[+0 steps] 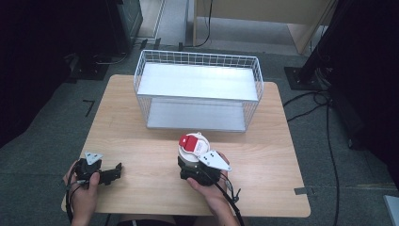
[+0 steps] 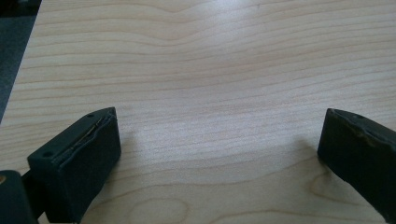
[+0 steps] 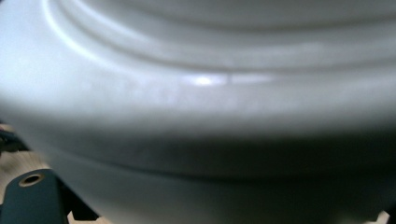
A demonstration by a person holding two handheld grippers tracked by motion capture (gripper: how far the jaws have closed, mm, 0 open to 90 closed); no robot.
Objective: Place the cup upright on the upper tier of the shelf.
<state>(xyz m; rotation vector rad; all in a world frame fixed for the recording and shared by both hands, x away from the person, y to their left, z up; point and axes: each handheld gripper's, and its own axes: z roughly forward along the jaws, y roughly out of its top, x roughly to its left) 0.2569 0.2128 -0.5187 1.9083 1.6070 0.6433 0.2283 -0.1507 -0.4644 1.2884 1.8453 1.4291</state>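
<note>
a white wire basket (image 1: pixel 197 59) stands at the far middle of the wooden table (image 1: pixel 141 160), with a pale flat shelf across its top level and a second pale panel at its bottom; nothing lies on either level. in front of it, near the table's middle, sits a white tub (image 1: pixel 190 153) with a red and white lid, upright on the wood. the right gripper (image 1: pixel 195 170) is pressed up against the near side of this tub, and in the right gripper view the tub's ribbed white wall (image 3: pixel 201 107) sits right in front of the lens; whether the jaws pinch it cannot be told. the left gripper (image 1: pixel 113 173) rests at the near left of the table, well apart from the tub, its jaws spread wide over bare wood (image 2: pixel 210 93). the table is light, grained wood on a grey carpeted floor (image 1: pixel 42 155). dark stands and cables (image 1: pixel 313 101) lie at the right, and a pale wooden cabinet (image 1: pixel 263 14) stands behind.
</note>
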